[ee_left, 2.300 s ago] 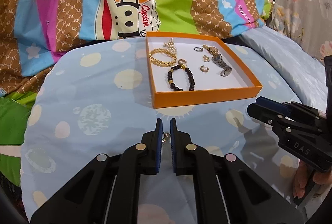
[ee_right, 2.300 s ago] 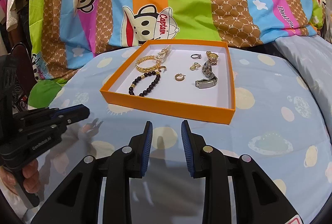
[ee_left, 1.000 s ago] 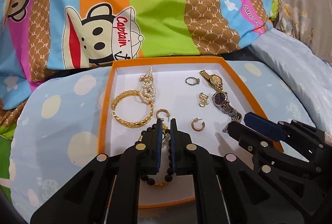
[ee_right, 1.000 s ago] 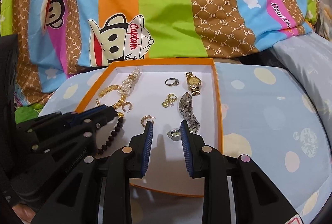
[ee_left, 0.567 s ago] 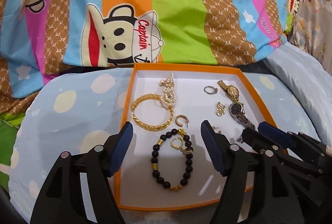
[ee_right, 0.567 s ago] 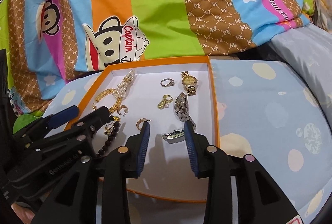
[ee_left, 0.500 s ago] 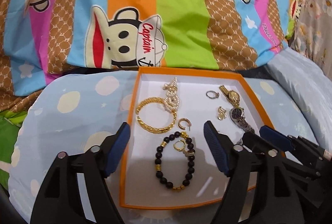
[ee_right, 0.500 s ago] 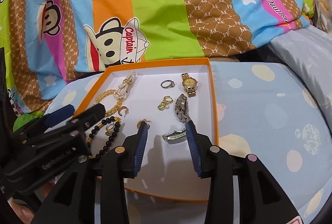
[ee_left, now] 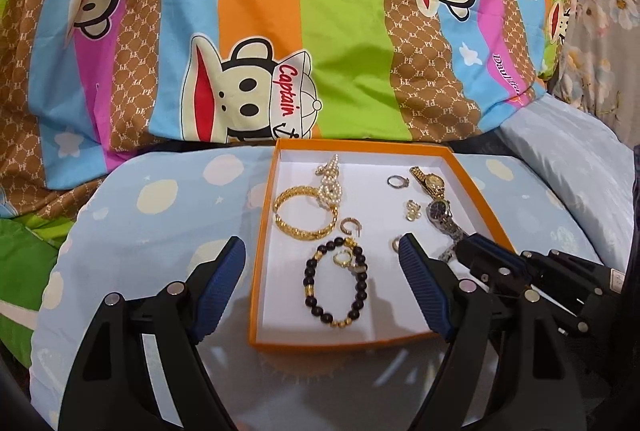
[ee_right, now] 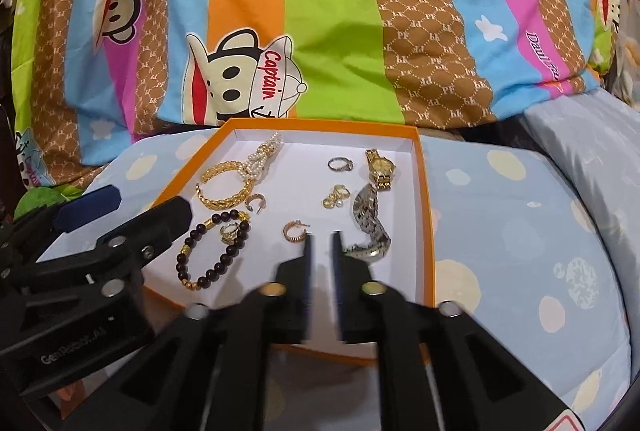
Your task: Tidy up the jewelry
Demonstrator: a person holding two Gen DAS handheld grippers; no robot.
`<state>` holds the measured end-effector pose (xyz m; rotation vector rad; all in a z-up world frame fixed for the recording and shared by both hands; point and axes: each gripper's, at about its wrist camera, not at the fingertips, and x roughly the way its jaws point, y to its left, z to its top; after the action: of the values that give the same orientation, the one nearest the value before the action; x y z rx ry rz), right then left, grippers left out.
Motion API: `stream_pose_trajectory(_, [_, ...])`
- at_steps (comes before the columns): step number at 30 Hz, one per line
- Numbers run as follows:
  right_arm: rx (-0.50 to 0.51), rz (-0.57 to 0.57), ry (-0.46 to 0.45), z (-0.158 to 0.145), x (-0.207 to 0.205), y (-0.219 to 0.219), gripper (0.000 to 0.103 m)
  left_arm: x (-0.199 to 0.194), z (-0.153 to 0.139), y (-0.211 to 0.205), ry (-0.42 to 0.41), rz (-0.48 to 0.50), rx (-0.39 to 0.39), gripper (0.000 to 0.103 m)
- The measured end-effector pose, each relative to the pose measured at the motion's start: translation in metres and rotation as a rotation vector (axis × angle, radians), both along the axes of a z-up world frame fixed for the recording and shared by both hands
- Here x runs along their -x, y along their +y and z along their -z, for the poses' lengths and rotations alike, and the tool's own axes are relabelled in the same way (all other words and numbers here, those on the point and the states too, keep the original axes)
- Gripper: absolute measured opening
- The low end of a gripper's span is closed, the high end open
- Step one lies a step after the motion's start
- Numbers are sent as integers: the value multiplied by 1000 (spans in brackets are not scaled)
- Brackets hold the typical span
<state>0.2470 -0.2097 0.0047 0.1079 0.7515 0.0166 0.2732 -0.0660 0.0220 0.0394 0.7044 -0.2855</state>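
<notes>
An orange box point(ee_left: 264, 215) with a white floor lies on the blue pillow and also shows in the right wrist view point(ee_right: 425, 191). In it lie a black bead bracelet point(ee_left: 335, 281), a small ring point(ee_left: 345, 257) inside its loop, a gold chain bangle point(ee_left: 304, 213), a pearl piece point(ee_left: 331, 181), hoop earrings point(ee_right: 295, 230), a silver ring point(ee_left: 397, 181), a gold watch point(ee_left: 428, 182) and a silver watch point(ee_right: 368, 223). My left gripper point(ee_left: 320, 279) is wide open above the box's near left side. My right gripper point(ee_right: 322, 251) is nearly shut, empty, over the near right part of the box.
A striped cartoon-monkey quilt point(ee_left: 280, 31) rises behind the box. The blue pillow point(ee_left: 152, 231) with pale circles spreads left and right of the box. A second pale blue pillow point(ee_left: 560, 159) lies at the right. Green fabric point(ee_left: 20, 263) is at the far left.
My left gripper carried a small ring into the box, opened wide and left it inside the bead bracelet, then drew back. My right gripper's jaws have closed to a narrow gap.
</notes>
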Motion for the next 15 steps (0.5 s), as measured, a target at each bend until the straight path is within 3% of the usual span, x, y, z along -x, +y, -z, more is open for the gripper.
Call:
stream_pose_trajectory(1, [-3, 16, -2, 0, 4, -1, 42, 3, 0, 3, 4, -4, 10, 77])
stream_pose_trajectory(2, [-2, 32, -10, -1, 9, -2, 51, 6, 0, 7, 9, -11, 21, 79])
stream_pose_trajectory(4, [4, 47, -24, -5, 21, -2, 58, 13, -2, 13, 9, -23, 32, 81])
stream_pose_trajectory(8, [14, 68, -32, -8, 48, -4, 67, 33, -2, 24, 6, -42, 30, 82])
stream_pose_trajectory(15, [-45, 98, -6, -4, 95, -11, 73, 69, 8, 33, 10, -58, -28, 82])
